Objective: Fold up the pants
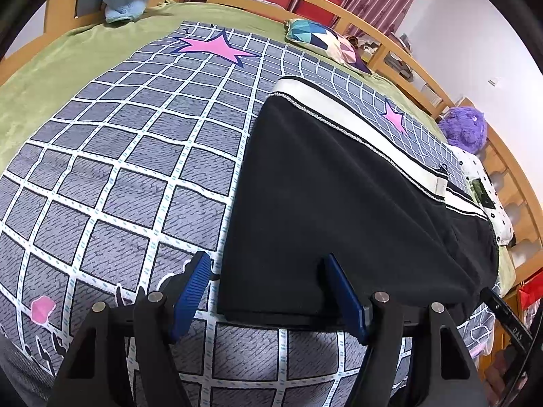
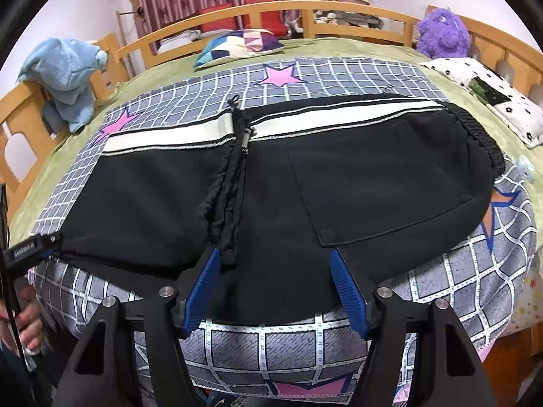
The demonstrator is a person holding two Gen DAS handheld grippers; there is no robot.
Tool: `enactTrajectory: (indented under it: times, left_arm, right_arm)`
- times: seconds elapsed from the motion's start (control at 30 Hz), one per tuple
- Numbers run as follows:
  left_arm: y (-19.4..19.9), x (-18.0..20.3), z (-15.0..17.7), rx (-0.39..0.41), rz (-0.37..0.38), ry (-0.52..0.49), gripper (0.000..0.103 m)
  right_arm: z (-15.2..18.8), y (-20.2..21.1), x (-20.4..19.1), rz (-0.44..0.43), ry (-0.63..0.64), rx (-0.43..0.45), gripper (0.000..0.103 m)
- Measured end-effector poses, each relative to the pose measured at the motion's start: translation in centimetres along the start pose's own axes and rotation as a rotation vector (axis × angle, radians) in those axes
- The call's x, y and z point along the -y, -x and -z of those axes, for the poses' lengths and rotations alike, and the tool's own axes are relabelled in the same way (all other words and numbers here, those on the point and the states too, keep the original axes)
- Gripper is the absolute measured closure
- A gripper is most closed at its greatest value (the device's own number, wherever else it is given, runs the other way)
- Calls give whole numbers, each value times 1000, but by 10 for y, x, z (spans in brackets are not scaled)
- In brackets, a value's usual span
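Pants [image 2: 271, 183], black fleece with a cream stripe, lie flat between both wide-open, empty tongs [image 1: 268, 291] [image 2: 275, 285]

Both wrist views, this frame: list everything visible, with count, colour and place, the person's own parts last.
pants: one, black with a white side stripe, lying across the near part of the bed.
grid blanket: one, grey with white lines and pink stars, under the pants.
green sheet: one, covering the bed beneath the blanket.
patchwork cushion: one, multicoloured, far side of the bed.
purple plush: one, far right corner.
blue plush: one, on the left rail.
spotted pillow: one, white with black spots, right edge.
bed rail: wooden, around the bed.
red chairs: two, by the curtain.
left gripper: blue pads, open, at the pants' edge.
right gripper: blue pads, open, over the pants.
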State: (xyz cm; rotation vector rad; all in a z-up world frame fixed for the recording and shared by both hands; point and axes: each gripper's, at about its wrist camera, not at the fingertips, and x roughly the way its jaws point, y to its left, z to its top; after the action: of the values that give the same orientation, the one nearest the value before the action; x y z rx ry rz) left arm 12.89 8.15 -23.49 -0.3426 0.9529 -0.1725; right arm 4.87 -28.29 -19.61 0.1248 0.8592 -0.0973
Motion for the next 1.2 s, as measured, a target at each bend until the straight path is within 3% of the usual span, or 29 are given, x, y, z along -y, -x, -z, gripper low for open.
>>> enactTrajectory:
  times: [0.07, 0.3, 0.43, 0.67, 0.87, 0.97, 1.2]
  left_arm:
    - [0, -1, 0, 0, 9, -4, 35]
    - [3, -14, 3, -5, 117, 39, 35]
    - [4, -15, 6, 18, 132, 55, 34]
    - [4, -8, 7, 36, 94, 10, 33]
    - [6, -18, 7, 32, 174, 89, 35]
    - [4, -20, 7, 15, 221, 101, 40]
    - [2, -27, 7, 27, 241, 142, 56]
  right_arm:
    - [-2, 1, 1, 35, 0, 3, 29]
    - [-7, 14, 9, 105, -7, 35, 29]
    - [-9, 16, 12, 156, 12, 29, 26]
    - [-3, 21, 13, 149, 12, 47, 26]
    - [0, 17, 17, 49, -2, 3, 25]
    - [1, 13, 17, 26, -11, -23, 23]
    - [3, 15, 13, -18, -60, 20, 23]
